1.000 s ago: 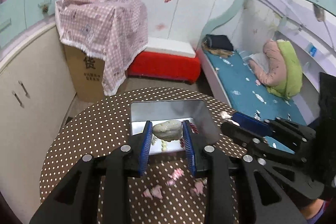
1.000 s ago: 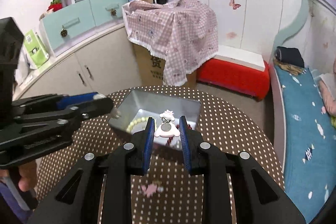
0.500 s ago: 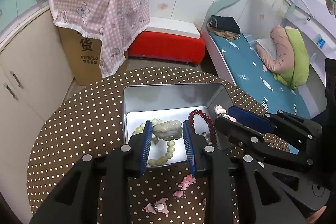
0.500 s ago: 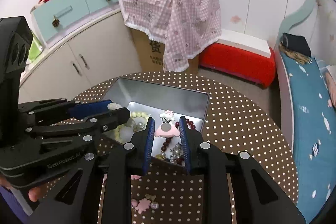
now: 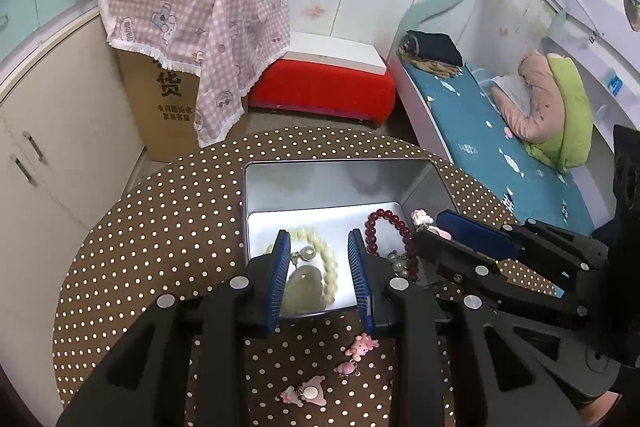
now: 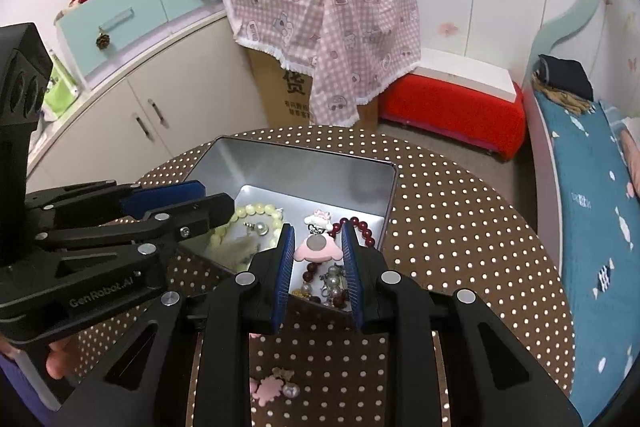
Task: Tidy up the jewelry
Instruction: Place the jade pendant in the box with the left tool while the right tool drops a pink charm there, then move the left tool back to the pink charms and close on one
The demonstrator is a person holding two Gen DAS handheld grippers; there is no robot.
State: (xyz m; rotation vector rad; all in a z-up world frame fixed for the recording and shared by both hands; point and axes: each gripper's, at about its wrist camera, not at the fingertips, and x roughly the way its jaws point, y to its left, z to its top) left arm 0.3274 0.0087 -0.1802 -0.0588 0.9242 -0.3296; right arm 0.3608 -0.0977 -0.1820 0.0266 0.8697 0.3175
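Note:
A silver tin (image 5: 332, 183) (image 6: 296, 171) stands on the round dotted table. In it lie a pale green bead bracelet (image 5: 328, 259) (image 6: 256, 211), a dark red bead bracelet (image 5: 384, 223) and a greenish stone (image 5: 306, 291), blurred below my left gripper. My left gripper (image 5: 318, 243) is open over the tin's near part and holds nothing. My right gripper (image 6: 318, 233) is shut on a pink cartoon charm (image 6: 318, 247) above the tin's right part. The right gripper also shows at the right of the left wrist view (image 5: 440, 231).
Small pink charms (image 5: 356, 347) (image 5: 304, 393) lie on the table in front of the tin; one shows in the right wrist view (image 6: 270, 389). A covered cardboard box (image 5: 172, 95), a red bench (image 5: 324, 87), cabinets and a bed (image 5: 520, 155) surround the table.
Both grippers moved forward over the tin. My left gripper opened and the greenish stone dropped out of it into the tin. My right gripper keeps its hold on the pink charm.

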